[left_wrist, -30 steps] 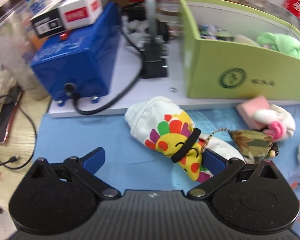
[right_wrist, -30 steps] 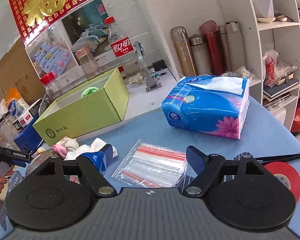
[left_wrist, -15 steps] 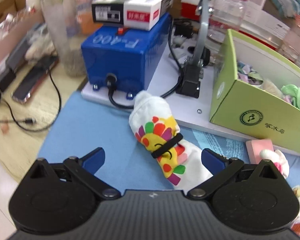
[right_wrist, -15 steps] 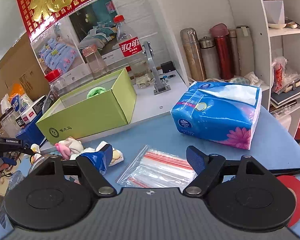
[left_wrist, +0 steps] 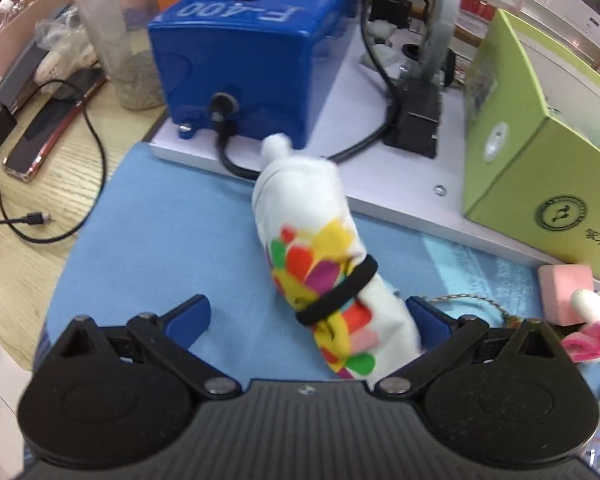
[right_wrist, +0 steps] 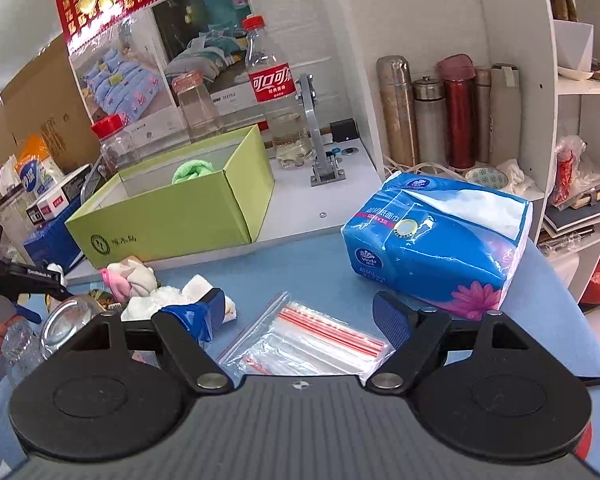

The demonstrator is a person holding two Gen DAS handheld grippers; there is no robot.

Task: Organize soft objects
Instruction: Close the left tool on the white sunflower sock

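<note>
Left gripper [left_wrist: 306,316] hangs open over a banded sock roll [left_wrist: 324,276] on the blue mat; centre it before closing. Right gripper [right_wrist: 300,312] hovers open, empty. Green box [left_wrist: 540,152] sits nearby.

Left wrist camera looks steeply down, close over the blue mat [left_wrist: 148,240]. Right wrist camera faces shallower across it toward shelves. Both show the green box [left_wrist: 540,152] [right_wrist: 188,216], at two and ten o'clock.
</note>
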